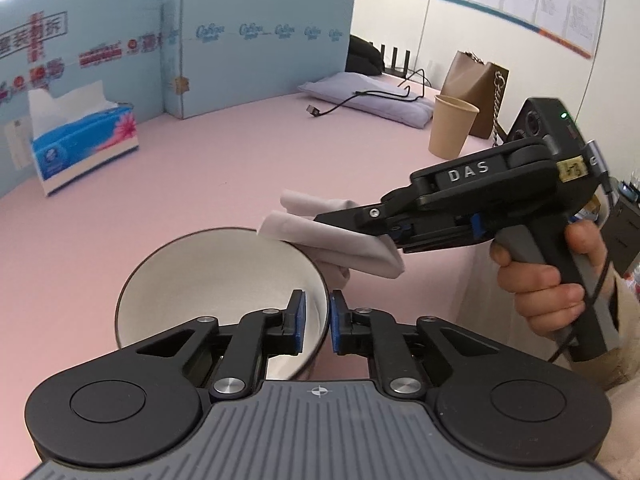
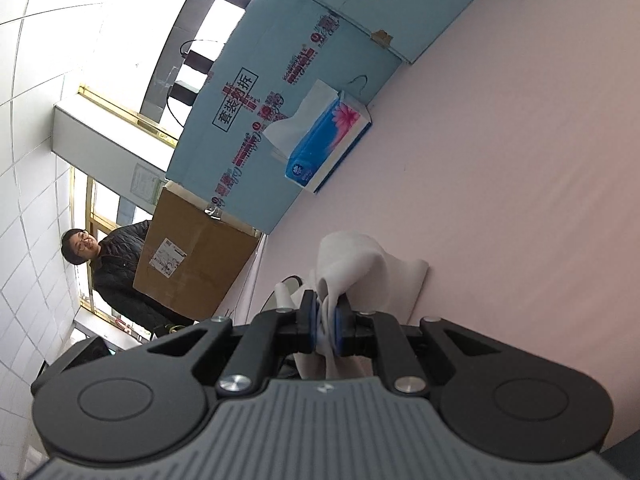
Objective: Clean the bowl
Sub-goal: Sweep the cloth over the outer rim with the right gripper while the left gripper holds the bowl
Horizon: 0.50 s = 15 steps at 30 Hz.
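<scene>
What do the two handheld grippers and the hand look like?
Both grippers: black linkage jaws with blue pads, silver pivot bolts, grey ribbed base. The right gripper shows white "DAS" lettering, grey pistol handle, green LED, yellow label, black cable. Bare hand, pale sleeve.

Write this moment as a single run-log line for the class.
left gripper: shut on bowl rim | right gripper: shut on cloth | cloth at bowl's far rim | surface: pink table

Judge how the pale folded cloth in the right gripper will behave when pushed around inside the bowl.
The pale folded cloth looks floppy: it droops in loose folds past the right gripper, so it will probably bunch rather than push flat. It seems light. The dark-rimmed white bowl, pinched at its rim by the left gripper, looks rigid.
</scene>
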Each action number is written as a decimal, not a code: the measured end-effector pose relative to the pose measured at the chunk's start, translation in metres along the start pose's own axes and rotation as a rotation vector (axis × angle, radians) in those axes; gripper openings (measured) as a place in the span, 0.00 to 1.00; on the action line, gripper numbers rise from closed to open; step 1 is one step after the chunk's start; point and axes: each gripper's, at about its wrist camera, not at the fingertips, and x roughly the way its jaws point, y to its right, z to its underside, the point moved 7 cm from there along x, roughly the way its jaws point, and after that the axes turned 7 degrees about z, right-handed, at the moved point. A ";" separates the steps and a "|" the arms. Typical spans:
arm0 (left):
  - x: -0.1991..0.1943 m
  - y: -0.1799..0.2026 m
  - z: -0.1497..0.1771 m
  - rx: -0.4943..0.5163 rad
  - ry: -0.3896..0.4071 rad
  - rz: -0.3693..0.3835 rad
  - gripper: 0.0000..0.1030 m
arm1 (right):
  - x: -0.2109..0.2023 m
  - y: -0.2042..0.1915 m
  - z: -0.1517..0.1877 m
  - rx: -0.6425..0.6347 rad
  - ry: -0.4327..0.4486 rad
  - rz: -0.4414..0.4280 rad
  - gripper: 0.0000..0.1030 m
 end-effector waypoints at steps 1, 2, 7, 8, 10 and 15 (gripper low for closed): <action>-0.001 0.001 0.002 0.005 -0.001 -0.005 0.14 | 0.003 0.000 0.001 0.004 -0.009 -0.005 0.11; -0.002 0.002 0.004 0.010 0.001 -0.011 0.14 | 0.005 0.000 0.001 0.008 -0.005 -0.002 0.11; -0.003 0.003 0.004 0.017 0.006 -0.010 0.15 | 0.016 0.003 -0.005 0.037 -0.019 0.010 0.11; -0.003 0.003 0.004 0.016 0.007 -0.008 0.15 | 0.018 0.004 -0.007 0.038 -0.020 0.015 0.11; -0.003 0.003 0.004 0.018 0.008 -0.006 0.15 | 0.025 0.003 -0.011 0.040 -0.027 0.014 0.11; -0.003 0.003 0.005 0.020 0.005 0.001 0.15 | 0.039 0.001 -0.018 0.032 -0.054 0.008 0.11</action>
